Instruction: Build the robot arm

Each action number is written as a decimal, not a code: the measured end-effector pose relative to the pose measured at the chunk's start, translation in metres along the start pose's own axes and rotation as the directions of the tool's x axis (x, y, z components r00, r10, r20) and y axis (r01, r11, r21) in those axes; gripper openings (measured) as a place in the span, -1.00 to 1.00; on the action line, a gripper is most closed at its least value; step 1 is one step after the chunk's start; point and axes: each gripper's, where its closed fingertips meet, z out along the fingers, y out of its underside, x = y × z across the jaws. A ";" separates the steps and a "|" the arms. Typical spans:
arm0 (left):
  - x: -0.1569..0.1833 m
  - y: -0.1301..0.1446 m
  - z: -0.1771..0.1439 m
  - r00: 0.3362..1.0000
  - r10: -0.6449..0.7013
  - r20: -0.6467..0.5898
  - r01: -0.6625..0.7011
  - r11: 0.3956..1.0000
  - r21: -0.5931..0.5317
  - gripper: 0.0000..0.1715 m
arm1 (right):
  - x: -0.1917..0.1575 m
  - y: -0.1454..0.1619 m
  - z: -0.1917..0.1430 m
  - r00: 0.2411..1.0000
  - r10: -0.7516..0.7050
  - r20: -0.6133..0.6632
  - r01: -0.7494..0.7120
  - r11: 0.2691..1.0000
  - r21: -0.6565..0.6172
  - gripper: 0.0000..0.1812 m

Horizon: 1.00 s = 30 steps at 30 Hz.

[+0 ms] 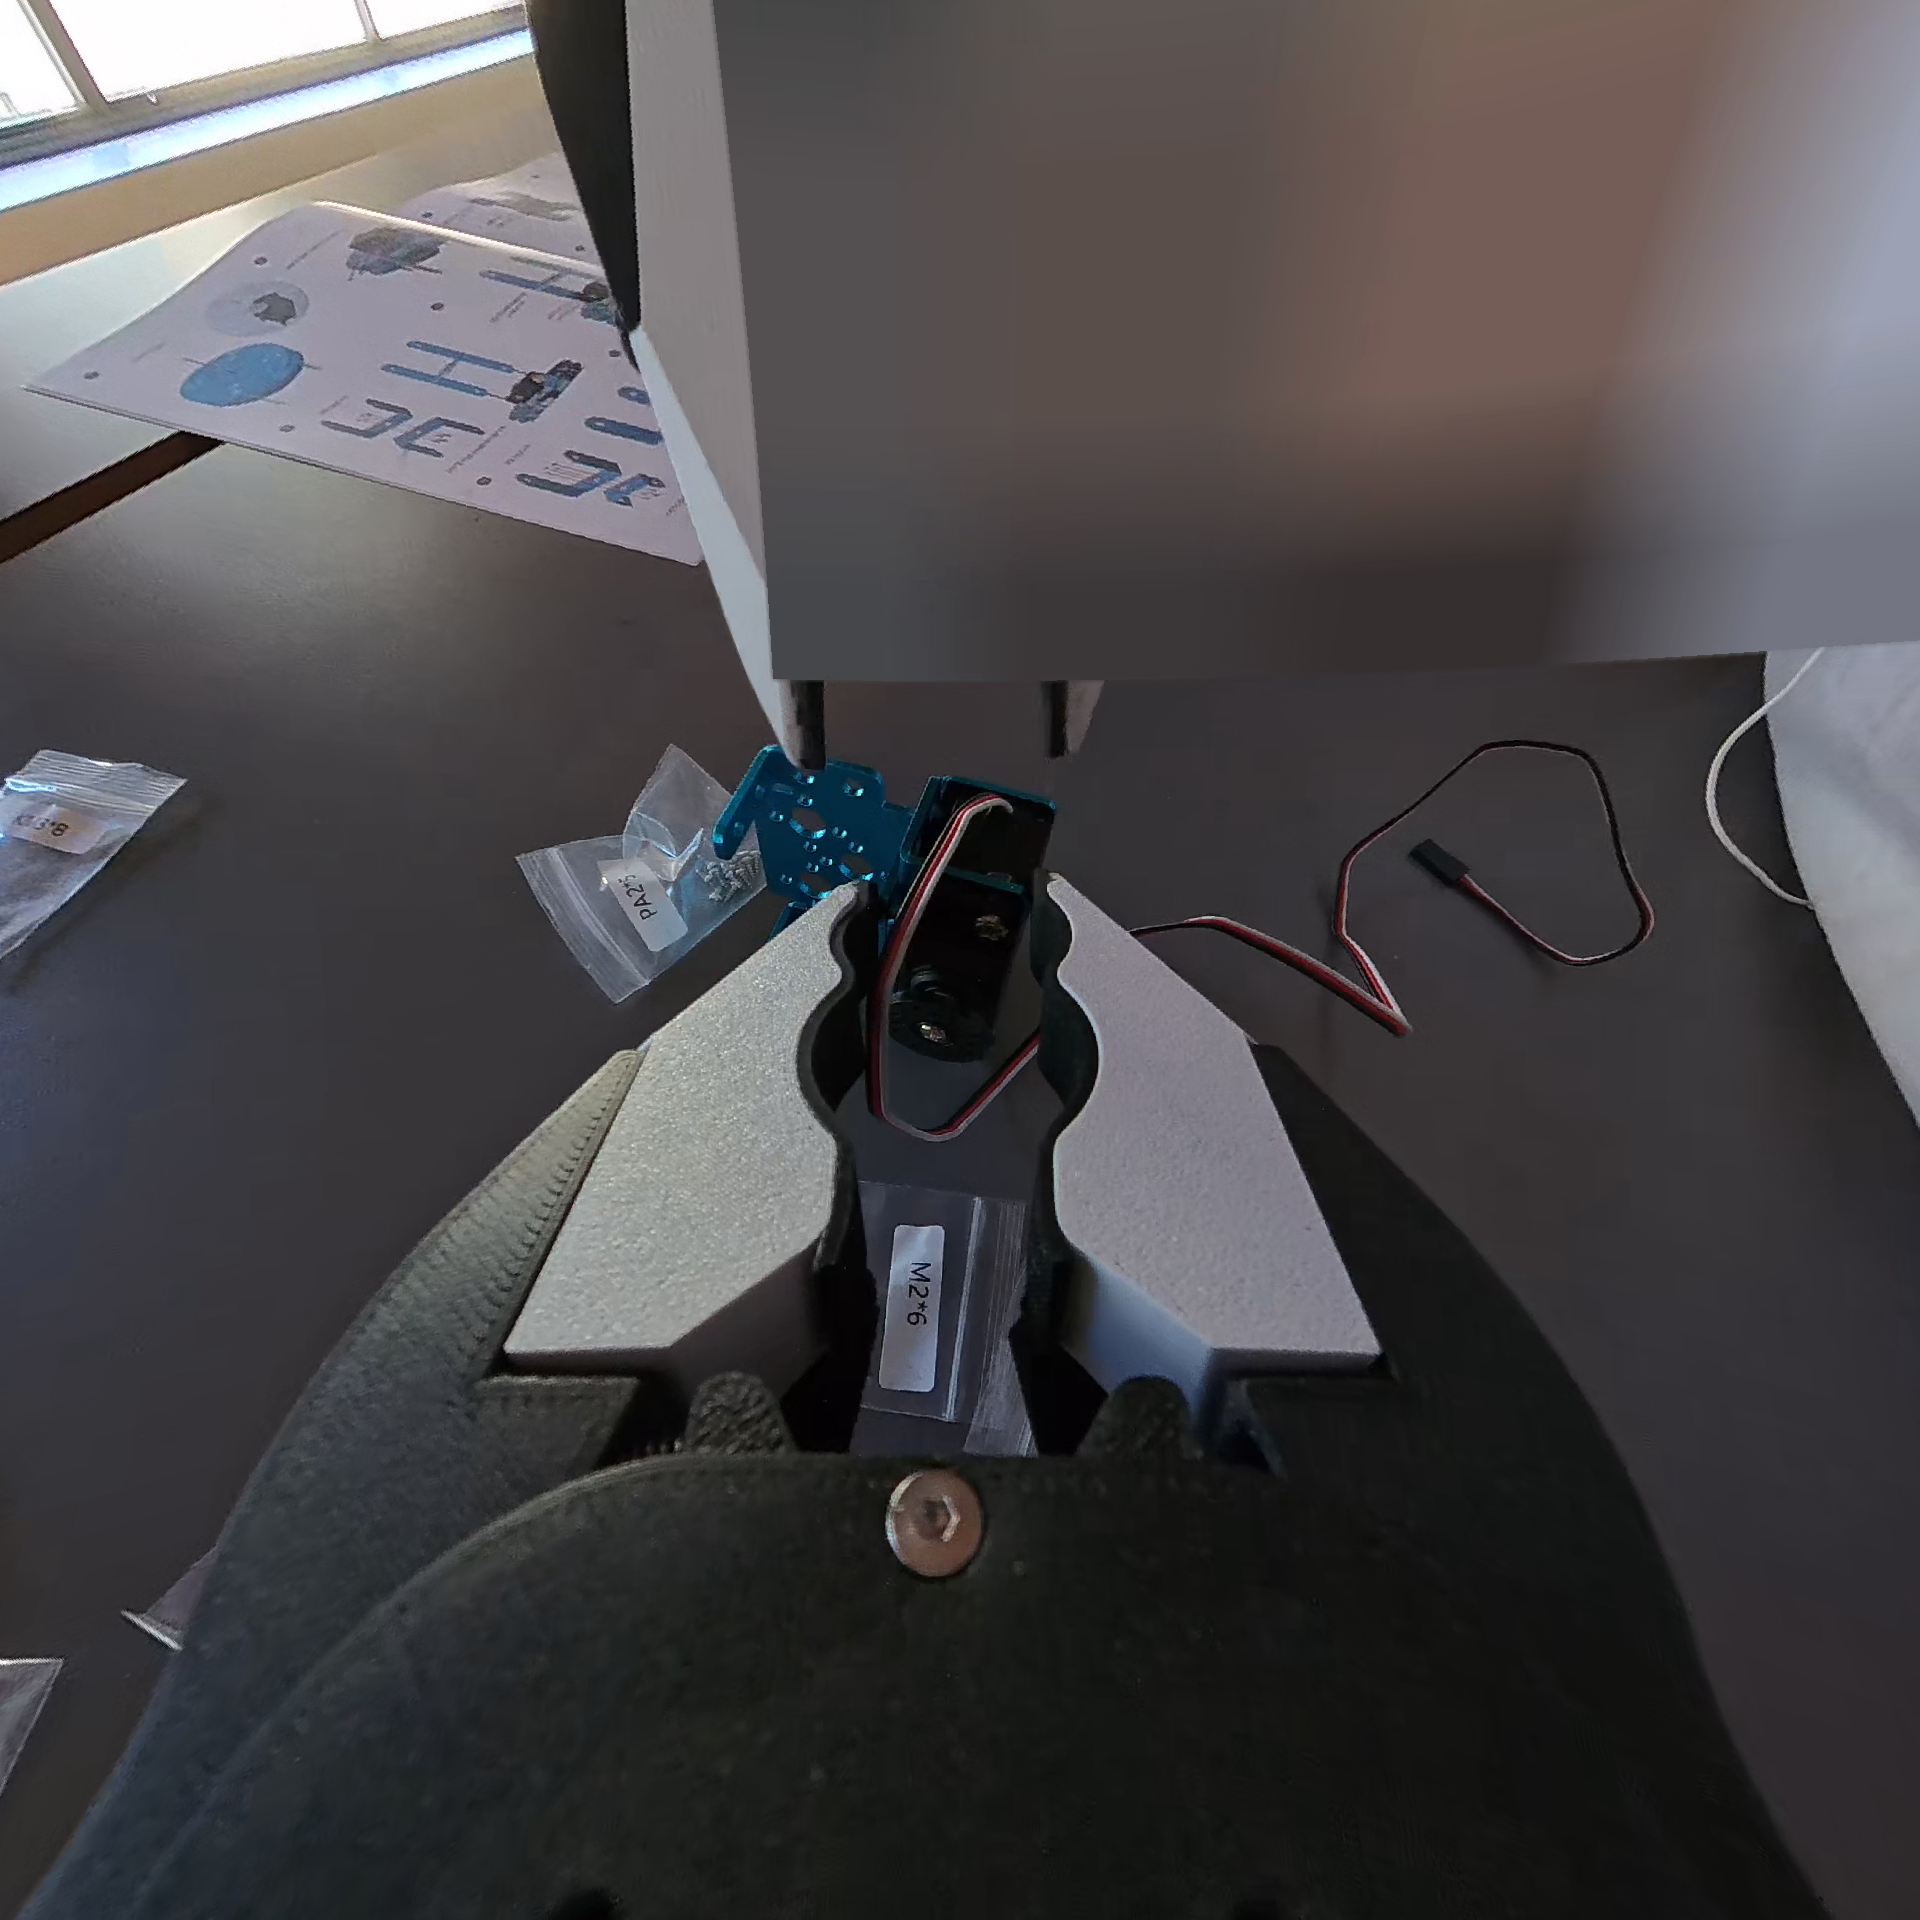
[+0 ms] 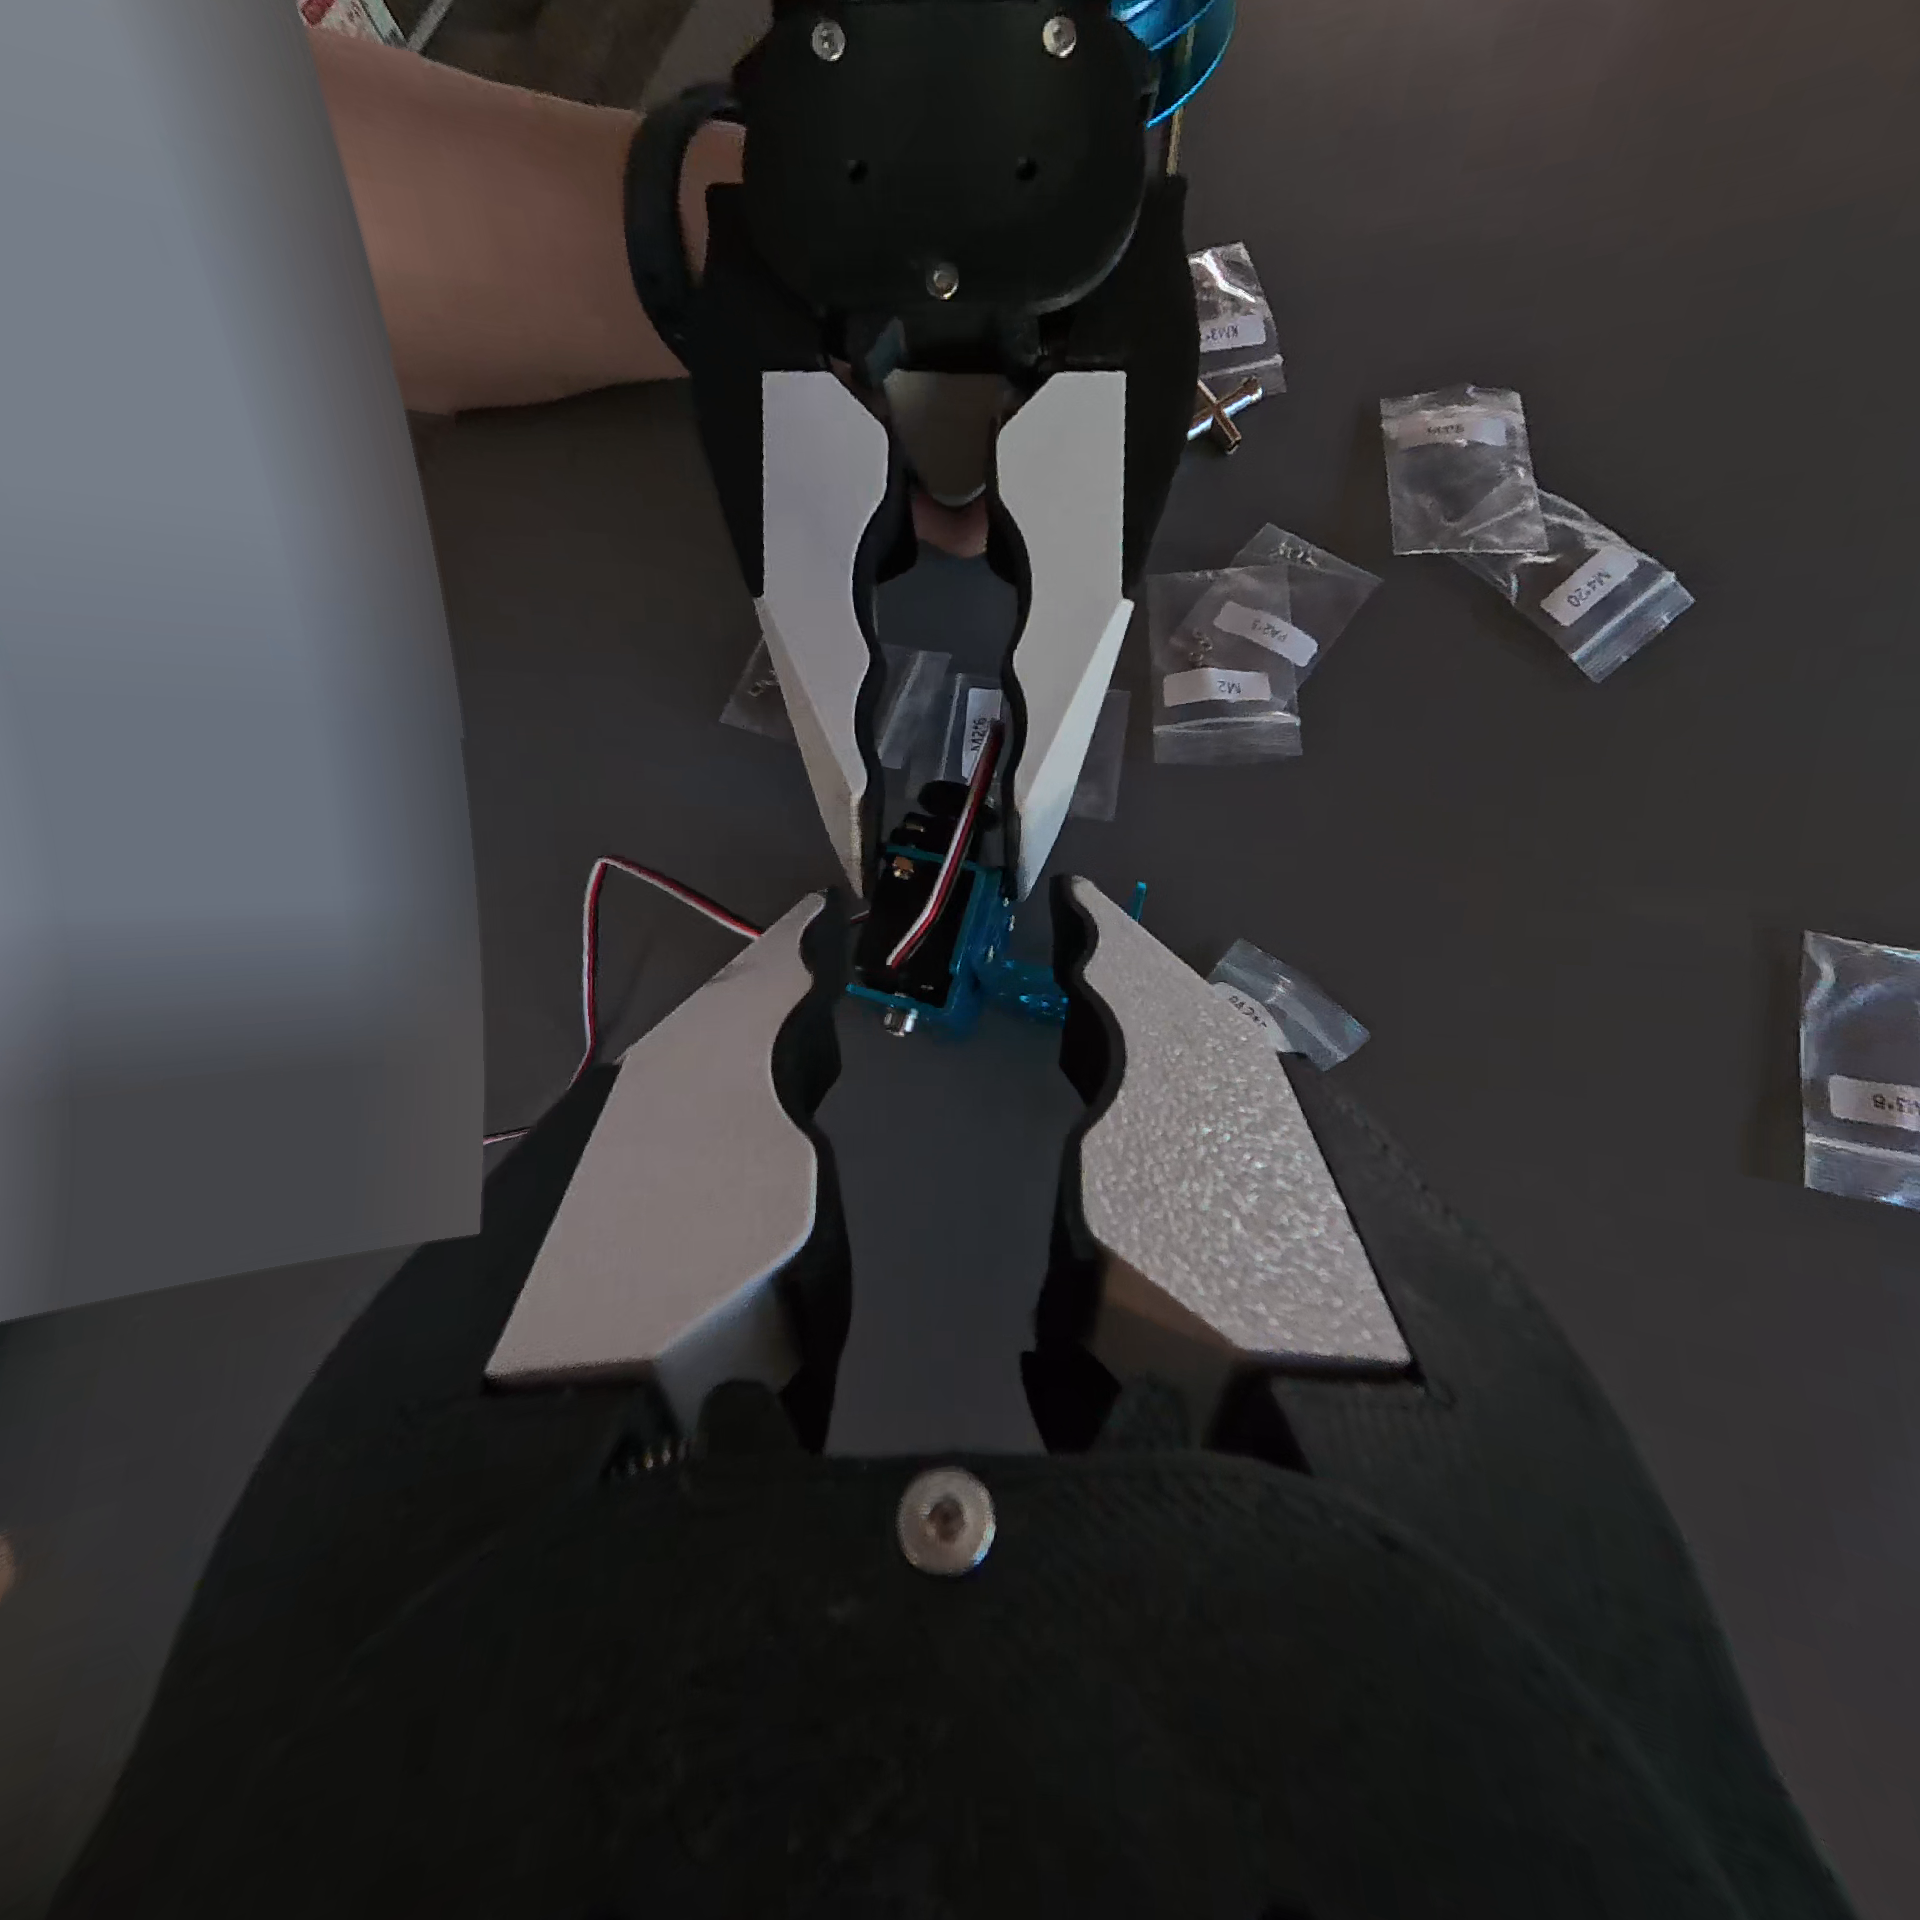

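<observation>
A black servo mounted in a blue metal bracket stands on the dark table. My left gripper is shut on the servo body, with its red, white and black cable trailing right to a small plug. In the right wrist view the servo and bracket sit between the tips of my right gripper, which is open and straddles them. The left gripper faces it from the far side. The right gripper hangs just above the bracket in the left wrist view.
Small clear bags of screws lie around: one left of the bracket, one under my left gripper, several to the right. A printed instruction sheet lies far left. A cross wrench and a person's forearm are beyond. Less than 4 cm separates the two grippers' tips.
</observation>
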 end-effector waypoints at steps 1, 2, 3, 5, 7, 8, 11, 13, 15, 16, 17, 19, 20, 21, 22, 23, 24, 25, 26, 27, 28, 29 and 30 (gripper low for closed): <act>0.000 0.000 0.000 1.000 -0.001 0.001 0.001 1.000 0.000 -0.66 | 0.001 0.001 0.000 1.000 -0.001 -0.009 0.001 1.000 -0.003 -0.56; 0.000 0.000 0.000 1.000 -0.002 0.004 0.002 1.000 0.001 -0.66 | 0.002 0.003 0.000 1.000 -0.003 -0.014 0.003 1.000 -0.011 -0.57; -0.001 0.000 0.000 1.000 -0.003 0.006 0.003 1.000 0.001 -0.66 | 0.003 0.006 0.002 1.000 -0.002 -0.023 0.001 1.000 -0.022 -0.56; -0.002 -0.001 0.001 1.000 -0.009 0.013 0.009 1.000 0.002 -0.66 | 0.005 0.011 0.004 0.999 0.004 -0.048 -0.006 0.999 -0.040 -0.56; -0.003 -0.001 0.001 1.000 -0.012 0.021 0.012 1.000 0.003 -0.66 | 0.007 0.012 0.004 0.997 0.019 -0.068 -0.022 0.999 -0.038 -0.56; -0.003 -0.001 0.001 1.000 -0.013 0.023 0.013 1.000 0.003 -0.66 | 0.009 0.013 0.004 0.996 0.034 -0.084 -0.037 0.998 -0.042 -0.56; -0.003 -0.001 0.001 1.000 -0.021 0.019 0.021 1.000 0.005 -0.66 | 0.011 0.011 0.004 0.992 0.041 -0.118 -0.045 0.999 -0.029 -0.56; -0.003 -0.001 0.001 1.000 -0.027 0.017 0.026 1.000 0.007 -0.66 | 0.010 0.010 0.006 0.990 0.060 -0.131 -0.061 0.998 -0.008 -0.57; -0.002 -0.001 0.000 1.000 -0.025 0.013 0.025 1.000 0.006 -0.66 | 0.008 0.013 0.007 0.987 0.060 -0.150 -0.061 0.998 -0.004 -0.55; -0.002 -0.001 0.000 1.000 -0.023 0.012 0.023 1.000 0.004 -0.64 | 0.008 0.014 0.007 0.985 0.056 -0.165 -0.057 0.998 0.001 -0.55; -0.002 0.000 0.000 1.000 -0.022 0.013 0.022 1.000 -0.002 -0.63 | 0.007 0.013 0.007 0.983 0.055 -0.176 -0.053 0.998 0.018 -0.55; -0.003 0.001 -0.002 1.000 -0.019 0.020 0.019 1.000 -0.015 -0.56 | 0.008 0.010 0.006 0.977 0.061 -0.202 -0.049 0.997 0.061 -0.55; -0.003 0.000 -0.003 1.000 -0.018 0.023 0.019 1.000 -0.014 -0.55 | 0.008 0.009 0.006 0.976 0.056 -0.211 -0.041 0.996 0.075 -0.55; -0.003 0.000 -0.004 1.000 -0.017 0.022 0.018 1.000 -0.012 -0.55 | 0.009 0.008 0.006 0.972 0.049 -0.230 -0.031 0.996 0.082 -0.55; -0.002 0.000 -0.006 1.000 -0.014 0.018 0.014 1.000 -0.015 -0.56 | 0.011 0.008 0.006 0.968 0.043 -0.246 -0.023 0.996 0.086 -0.52; -0.002 0.000 -0.007 1.000 -0.006 0.018 0.007 1.000 -0.022 -0.58 | 0.011 0.009 0.007 0.968 0.044 -0.245 -0.023 0.996 0.087 -0.52; -0.002 0.002 -0.009 1.000 0.003 0.021 -0.002 0.999 -0.033 -0.60 | 0.011 0.010 0.009 0.968 0.055 -0.245 -0.037 0.996 0.080 -0.50; -0.003 0.003 -0.011 1.000 0.011 0.027 -0.010 0.999 -0.044 -0.60 | 0.010 0.009 0.010 0.969 0.060 -0.239 -0.043 0.996 0.076 -0.48; -0.003 0.003 -0.013 0.999 0.018 0.030 -0.017 0.999 -0.048 -0.61 | 0.009 0.009 0.011 0.969 0.053 -0.240 -0.036 0.997 0.075 -0.46; -0.002 0.002 -0.015 0.999 0.025 0.029 -0.024 0.999 -0.047 -0.64 | 0.010 0.008 0.011 0.967 0.042 -0.251 -0.025 0.997 0.070 -0.45; -0.001 0.001 -0.018 0.999 0.034 0.021 -0.033 0.999 -0.043 -0.70 | 0.009 0.007 0.011 0.966 0.029 -0.258 -0.013 0.998 0.065 -0.45; -0.001 0.000 -0.022 0.999 0.041 0.020 -0.040 0.998 -0.038 -0.77 | 0.009 0.007 0.011 0.965 0.020 -0.263 -0.004 0.998 0.058 -0.45; -0.004 -0.001 -0.025 0.999 0.041 0.030 -0.040 0.999 -0.033 -0.82 | 0.008 0.006 0.010 0.962 0.014 -0.274 0.002 0.998 0.055 -0.47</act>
